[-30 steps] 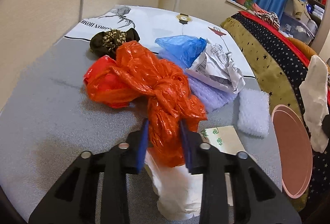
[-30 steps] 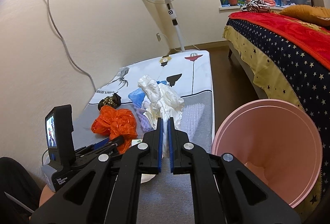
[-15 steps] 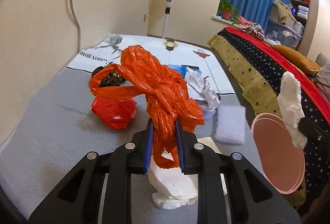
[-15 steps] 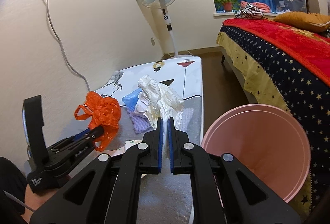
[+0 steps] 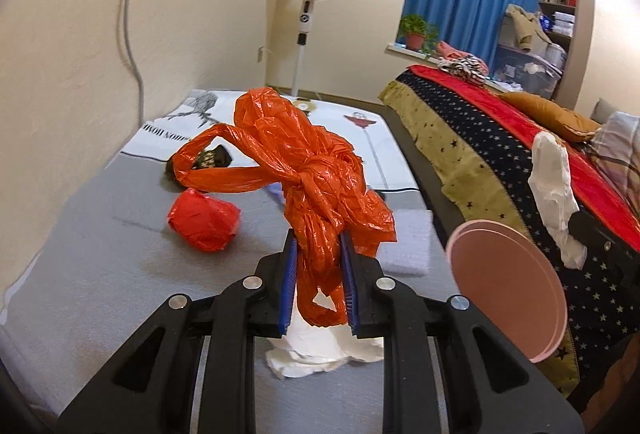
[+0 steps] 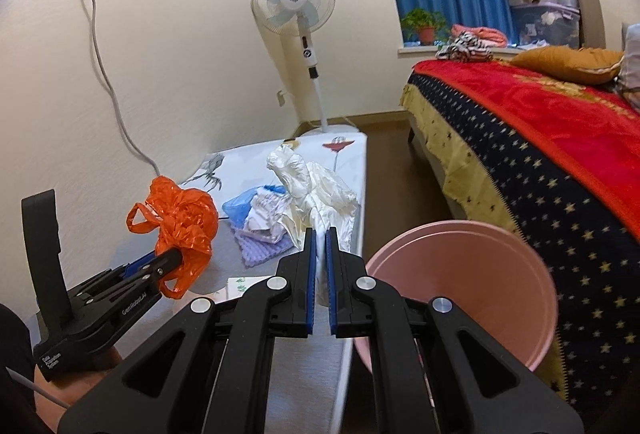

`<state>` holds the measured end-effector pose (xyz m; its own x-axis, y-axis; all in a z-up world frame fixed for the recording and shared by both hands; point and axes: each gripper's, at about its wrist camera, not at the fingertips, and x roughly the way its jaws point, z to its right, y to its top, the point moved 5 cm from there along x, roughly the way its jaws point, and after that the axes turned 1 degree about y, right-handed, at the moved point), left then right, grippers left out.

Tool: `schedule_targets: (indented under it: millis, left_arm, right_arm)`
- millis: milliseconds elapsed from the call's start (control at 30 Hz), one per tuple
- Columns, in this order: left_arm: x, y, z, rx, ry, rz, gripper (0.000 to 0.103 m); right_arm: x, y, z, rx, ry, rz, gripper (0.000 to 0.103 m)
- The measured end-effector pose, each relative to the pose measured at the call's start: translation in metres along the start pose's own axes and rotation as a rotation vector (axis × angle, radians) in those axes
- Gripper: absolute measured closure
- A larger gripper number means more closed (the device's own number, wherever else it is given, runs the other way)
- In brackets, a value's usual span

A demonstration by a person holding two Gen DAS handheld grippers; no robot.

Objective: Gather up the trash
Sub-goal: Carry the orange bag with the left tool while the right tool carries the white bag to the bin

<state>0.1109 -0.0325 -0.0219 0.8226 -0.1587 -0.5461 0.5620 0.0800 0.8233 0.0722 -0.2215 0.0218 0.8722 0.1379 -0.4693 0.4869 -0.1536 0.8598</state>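
Observation:
My left gripper (image 5: pixel 318 258) is shut on a crumpled orange plastic bag (image 5: pixel 308 170) and holds it above the grey mat (image 5: pixel 100 274); it also shows in the right wrist view (image 6: pixel 176 258) with the orange bag (image 6: pixel 180 218). My right gripper (image 6: pixel 320 246) is shut on a crumpled white plastic bag (image 6: pixel 316 186), also visible in the left wrist view (image 5: pixel 554 186), held beside the pink bin (image 6: pixel 472 274). The pink bin (image 5: pixel 508 290) stands at the mat's right edge.
On the mat lie a red wad (image 5: pixel 204 222), a dark patterned wrapper (image 5: pixel 212 158), white paper (image 5: pixel 320 350), a white foam pad (image 5: pixel 408 242), a blue bag (image 6: pixel 240 202) and a lilac pad (image 6: pixel 264 246). The bed (image 6: pixel 540 138) runs along the right. A fan (image 6: pixel 296 10) stands behind.
My left gripper closed on the orange bag and lifted it off the mat, leaving the red wad behind. My right gripper with the white bag shifted slightly towards the bin.

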Motion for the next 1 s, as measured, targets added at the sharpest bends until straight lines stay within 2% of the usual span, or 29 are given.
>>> schedule_targets:
  millis: [633, 1000]
  left_arm:
    - [-0.009, -0.002, 0.067, 0.082, -0.133, 0.025, 0.083]
    - [-0.003, -0.006, 0.099, 0.124, -0.177, 0.017, 0.083]
  right_arm:
    - [-0.055, 0.02, 0.056, 0.054, -0.152, 0.063, 0.098]
    - [-0.059, 0.032, 0.081, 0.082, -0.204, 0.07, 0.098]
